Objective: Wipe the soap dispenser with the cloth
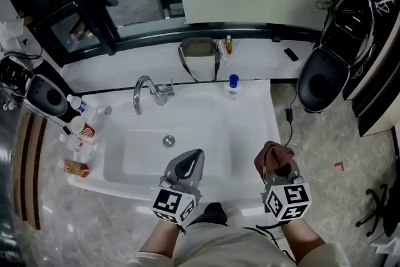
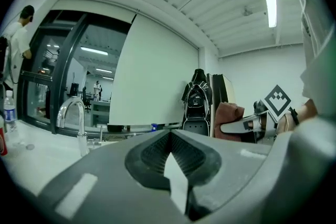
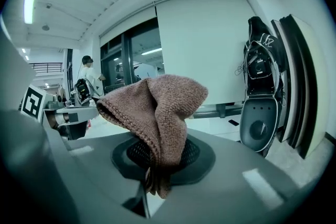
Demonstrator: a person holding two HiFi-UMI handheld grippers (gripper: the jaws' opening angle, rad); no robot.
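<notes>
Right tool (image 1: 278,169) gripping cloth (image 1: 272,154), left tool (image 1: 198,154) closed empty, soap dispenser (image 1: 232,87) beyond sink (image 1: 251,129)

White sink counter (image 1: 250,128): faucet (image 1: 147,92) behind basin, soap dispenser (image 1: 232,87) upright at back right. Left rim: water bottle (image 1: 78,104), printed cup (image 1: 84,129), snack packet (image 1: 75,167). Ledge behind: olive bag (image 1: 199,59), small amber bottle (image 1: 229,44), flat black object (image 1: 290,54).

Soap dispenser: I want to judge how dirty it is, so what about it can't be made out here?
Head view: soap dispenser too small to show dirt or label.
Left gripper view: only a tiny blue pump, probably its own.
Right gripper view: not seen; the cloth blocks the middle.
</notes>
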